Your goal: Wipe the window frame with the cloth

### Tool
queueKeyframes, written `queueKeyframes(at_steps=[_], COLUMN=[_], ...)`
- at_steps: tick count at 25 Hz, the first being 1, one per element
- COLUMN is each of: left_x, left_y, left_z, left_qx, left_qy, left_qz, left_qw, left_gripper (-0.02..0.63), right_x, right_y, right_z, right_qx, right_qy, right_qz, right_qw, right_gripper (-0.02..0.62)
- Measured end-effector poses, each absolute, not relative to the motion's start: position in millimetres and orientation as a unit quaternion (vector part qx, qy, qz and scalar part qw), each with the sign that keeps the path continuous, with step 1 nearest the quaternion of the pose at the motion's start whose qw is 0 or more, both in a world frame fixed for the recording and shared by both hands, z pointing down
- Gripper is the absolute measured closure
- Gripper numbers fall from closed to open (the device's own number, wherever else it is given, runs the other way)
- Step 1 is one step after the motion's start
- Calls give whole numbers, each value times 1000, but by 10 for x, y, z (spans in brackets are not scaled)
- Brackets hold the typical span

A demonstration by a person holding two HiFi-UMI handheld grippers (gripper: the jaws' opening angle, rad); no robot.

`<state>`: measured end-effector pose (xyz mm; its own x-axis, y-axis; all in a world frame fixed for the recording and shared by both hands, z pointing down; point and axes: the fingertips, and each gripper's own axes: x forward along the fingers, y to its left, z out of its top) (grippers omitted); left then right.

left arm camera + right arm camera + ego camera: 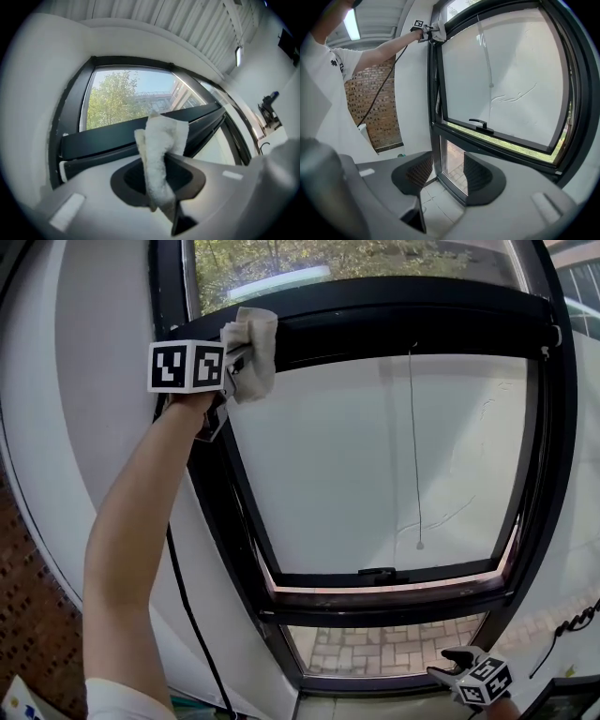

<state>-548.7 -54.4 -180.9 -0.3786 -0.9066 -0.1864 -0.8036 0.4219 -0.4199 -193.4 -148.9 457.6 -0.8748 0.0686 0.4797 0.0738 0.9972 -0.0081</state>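
left tongs (159, 174) clamped on cloth (253, 343), raised to window frame (394, 298) upper corner — seemingly for wiping there (right tongs (444, 174) open, empty, held low).

Off-white cloth (253, 351), black window frame (375, 298), red-brown brick wall (375, 110)

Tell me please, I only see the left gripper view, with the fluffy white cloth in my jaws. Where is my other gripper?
Observer: The right gripper hangs low, near the bottom right corner of the black window frame, jaws apart, holding nothing.
Operator: Is anything dangling on the window?
Observer: Yes, a thin cord hangs down the middle of the white pane.
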Motion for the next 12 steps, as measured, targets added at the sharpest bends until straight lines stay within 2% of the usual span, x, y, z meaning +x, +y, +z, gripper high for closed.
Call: queueKeyframes(at_steps=[12], left_x=[-6033], left_y=[125], left_z=[-1867], left_qx=[-435], left_qy=[841], left_qz=[-236], left_qw=[218], left_gripper=[512], right_x=[-2359], right_y=[-995], right_z=[4656], right_qx=[-41], right_qy=[-968], right_qz=[3], right_qw=[247], right_gripper=[391])
